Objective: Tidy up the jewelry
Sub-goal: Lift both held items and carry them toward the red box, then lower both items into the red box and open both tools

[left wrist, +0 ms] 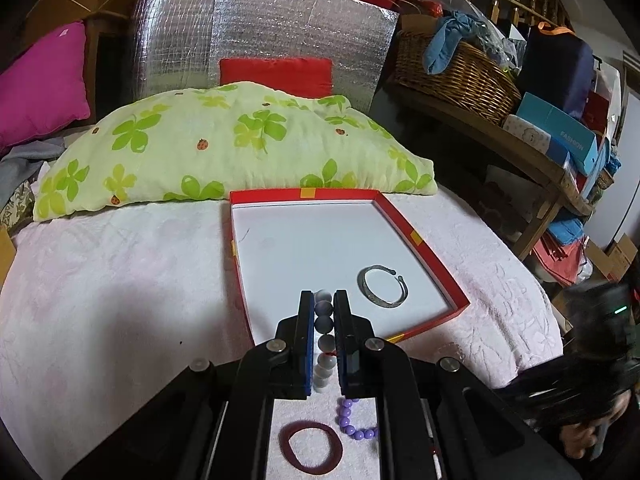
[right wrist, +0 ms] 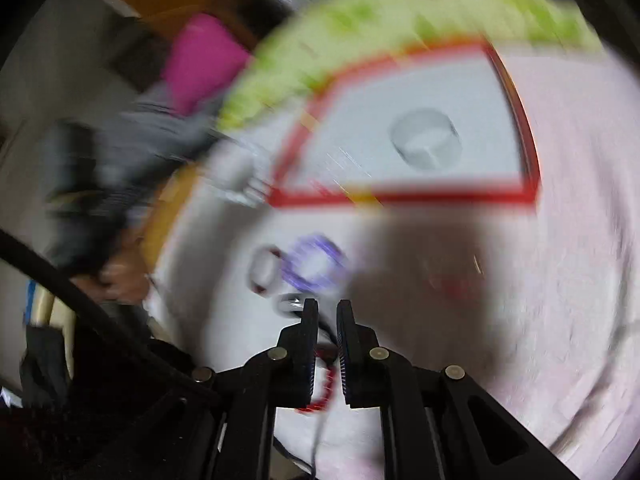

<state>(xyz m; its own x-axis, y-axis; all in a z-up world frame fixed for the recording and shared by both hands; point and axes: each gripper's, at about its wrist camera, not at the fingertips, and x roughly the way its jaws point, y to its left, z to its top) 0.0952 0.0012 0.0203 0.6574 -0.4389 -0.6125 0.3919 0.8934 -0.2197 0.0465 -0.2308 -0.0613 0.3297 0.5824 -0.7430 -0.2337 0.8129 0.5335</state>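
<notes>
Left wrist view looks down over the pale blanket [left wrist: 120,280], with the red-rimmed box [left wrist: 436,248] just ahead of the left gripper [left wrist: 323,294] and a grey metal bangle [left wrist: 382,284] lying inside it, ahead and slightly right of the tips. Behind the tips, nearer the camera, lie a dark red band [left wrist: 311,446] and a purple bead bracelet [left wrist: 352,420].

Both jaws are pressed onto a grey-and-white bead bracelet [left wrist: 325,340], which runs in a line along the gap. It looks light but loose-jointed: round, smooth beads on a cord, likely to roll or swing, so a hold across several beads, as here, seems safest. This gripper points forward and a little downward, tips over the box's near corner.

Right wrist view is heavily blurred. The right gripper [right wrist: 327,308] has its jaws close together with something red [right wrist: 322,384] between them; I cannot tell whether it is gripped.
</notes>
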